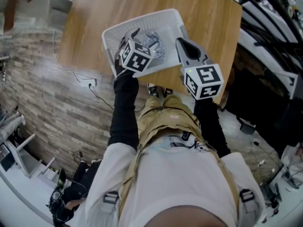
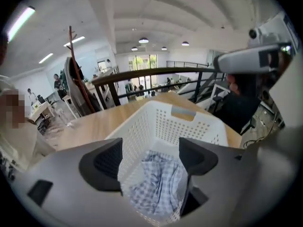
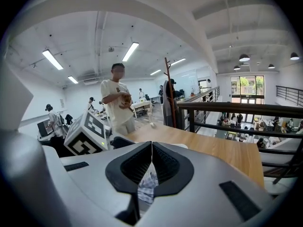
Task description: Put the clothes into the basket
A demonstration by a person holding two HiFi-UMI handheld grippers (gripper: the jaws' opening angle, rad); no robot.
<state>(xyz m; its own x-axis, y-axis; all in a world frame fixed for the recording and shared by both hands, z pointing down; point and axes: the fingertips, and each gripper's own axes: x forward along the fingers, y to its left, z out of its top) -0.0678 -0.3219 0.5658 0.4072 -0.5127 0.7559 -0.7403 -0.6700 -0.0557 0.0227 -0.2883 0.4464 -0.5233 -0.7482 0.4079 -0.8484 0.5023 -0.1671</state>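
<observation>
A white perforated basket stands on the wooden table near its front edge. A blue-and-white checked cloth lies crumpled inside it. My left gripper hangs over the basket's left half, open, with nothing between its fingers. The left gripper view looks down past the spread jaws of that gripper onto the cloth on the basket's floor. My right gripper is at the basket's right rim. Its jaws are pressed together, and a bit of the cloth shows beyond them.
A power strip and its cable lie on the brick-pattern floor left of the table. A coat rack and a dark railing stand behind the table. A person stands across the table. A black chair is on the right.
</observation>
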